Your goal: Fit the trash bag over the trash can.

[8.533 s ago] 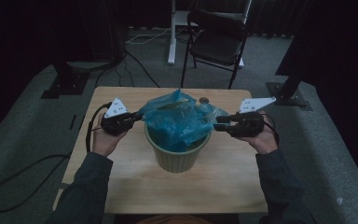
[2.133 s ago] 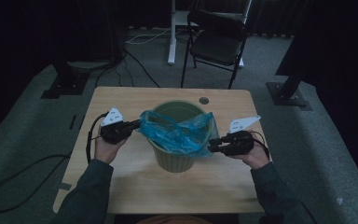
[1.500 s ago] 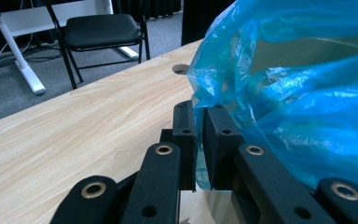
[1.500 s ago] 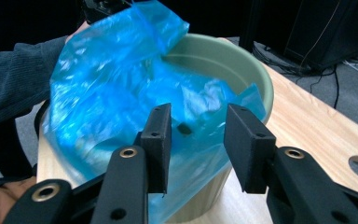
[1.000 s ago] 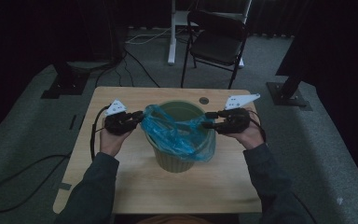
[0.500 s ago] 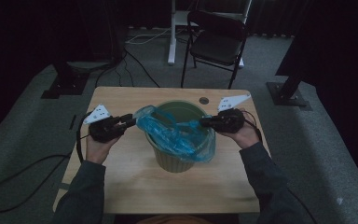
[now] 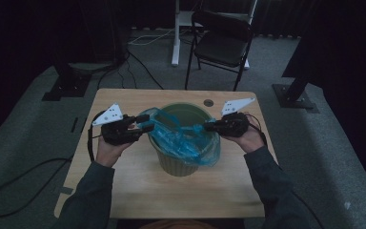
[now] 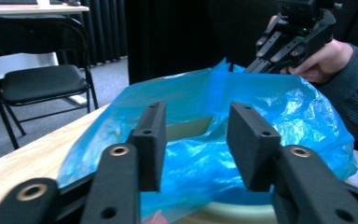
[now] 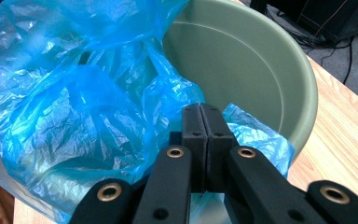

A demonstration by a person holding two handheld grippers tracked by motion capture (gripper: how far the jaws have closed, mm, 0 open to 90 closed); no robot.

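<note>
Blue plastic bag (image 7: 183,140), thin and crinkled, draped over the near half of a round olive-green plastic bin (image 7: 189,108) at the middle of a light wooden table (image 7: 138,191). Bunched across the near rim and hanging down the bin's front wall; far half of the rim bare, inside wall visible.

Left gripper (image 7: 147,122) at the bin's left edge, jaws just opened after a narrower setting a second ago. Seen from the left gripper view: black pads (image 8: 150,140) spread wide, nothing pressed between them, blue film lying just beyond and below, left to sag.

Right gripper (image 7: 208,127) at the bin's right edge, jaws just closed after standing apart a second ago. Seen from the right gripper view: pads (image 9: 192,135) pressed flat together, apparently pinching a fold of film, which bunches around them on both sides.

Likely meaning: grip handed from left to right. Right side secured for stretching over the rim; left side loose, awaiting a fresh pinch before any pull outward. Lining still only partly done.
</note>
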